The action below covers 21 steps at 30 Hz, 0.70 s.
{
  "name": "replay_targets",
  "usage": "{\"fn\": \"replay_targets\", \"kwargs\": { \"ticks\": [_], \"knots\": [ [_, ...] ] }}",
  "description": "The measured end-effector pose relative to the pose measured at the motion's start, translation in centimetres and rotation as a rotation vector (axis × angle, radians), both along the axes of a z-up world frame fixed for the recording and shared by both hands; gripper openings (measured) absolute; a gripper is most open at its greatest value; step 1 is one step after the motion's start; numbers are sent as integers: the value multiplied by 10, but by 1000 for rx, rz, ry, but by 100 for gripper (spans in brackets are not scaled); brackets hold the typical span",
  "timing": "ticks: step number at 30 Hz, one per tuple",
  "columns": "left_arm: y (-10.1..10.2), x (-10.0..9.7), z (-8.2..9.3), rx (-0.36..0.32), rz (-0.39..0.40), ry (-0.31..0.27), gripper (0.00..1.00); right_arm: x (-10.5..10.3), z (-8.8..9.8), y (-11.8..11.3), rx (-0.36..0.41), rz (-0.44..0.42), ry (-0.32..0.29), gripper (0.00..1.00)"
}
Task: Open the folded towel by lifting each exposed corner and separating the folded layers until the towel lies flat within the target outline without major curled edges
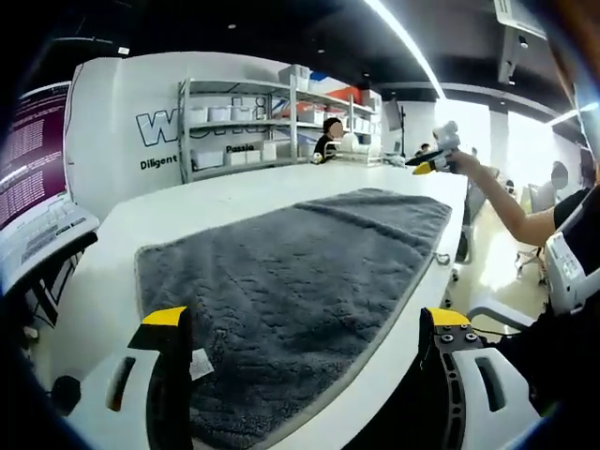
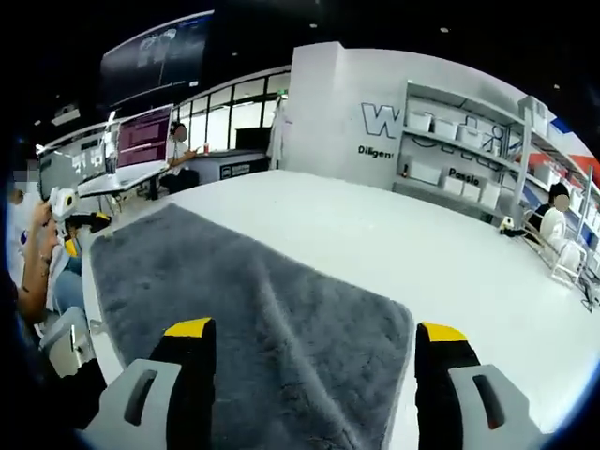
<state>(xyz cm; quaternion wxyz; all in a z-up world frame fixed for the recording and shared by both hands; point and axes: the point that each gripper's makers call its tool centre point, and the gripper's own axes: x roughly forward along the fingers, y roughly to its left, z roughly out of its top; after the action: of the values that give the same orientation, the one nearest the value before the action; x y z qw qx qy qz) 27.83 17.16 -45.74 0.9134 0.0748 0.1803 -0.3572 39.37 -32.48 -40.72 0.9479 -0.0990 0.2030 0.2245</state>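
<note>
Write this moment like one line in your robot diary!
towel: spread flat on table | left gripper: open, empty | right gripper: open, empty

Open-plan lab, storage shelving (image 1: 246, 122), monitors (image 2: 142, 137), long white table (image 2: 394, 244)

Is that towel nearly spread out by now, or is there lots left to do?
It looks nearly finished. Done: the grey towel lies open and flat on the white table, with no folded layers showing and its edges mostly uncurled. In hand: nothing; the left tongs and right tongs are both open and empty above it. Left: perhaps small smoothing. I can't make out any target outline to check against.
</note>
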Motion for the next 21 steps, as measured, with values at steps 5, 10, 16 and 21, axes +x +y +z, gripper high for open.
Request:
{"fn": "replay_targets", "kwargs": {
  "ticks": [5, 10, 16, 21],
  "knots": [
    [-5, -4, -4, 8, -16, 12, 99, 32, -2, -15, 32, -62, -19, 61],
    [-9, -1, 2, -1, -23, -2, 99, 58, -13, -20, 72, -95, 11, 46],
    [-12, -1, 4, -5, -29, -2, 99, 86, -33, -30, 18, -139, 85, 34],
    [-14, -2, 2, -10, -37, 0, 99, 110, -51, -34, -16, -163, 119, 34]
  ]
}}
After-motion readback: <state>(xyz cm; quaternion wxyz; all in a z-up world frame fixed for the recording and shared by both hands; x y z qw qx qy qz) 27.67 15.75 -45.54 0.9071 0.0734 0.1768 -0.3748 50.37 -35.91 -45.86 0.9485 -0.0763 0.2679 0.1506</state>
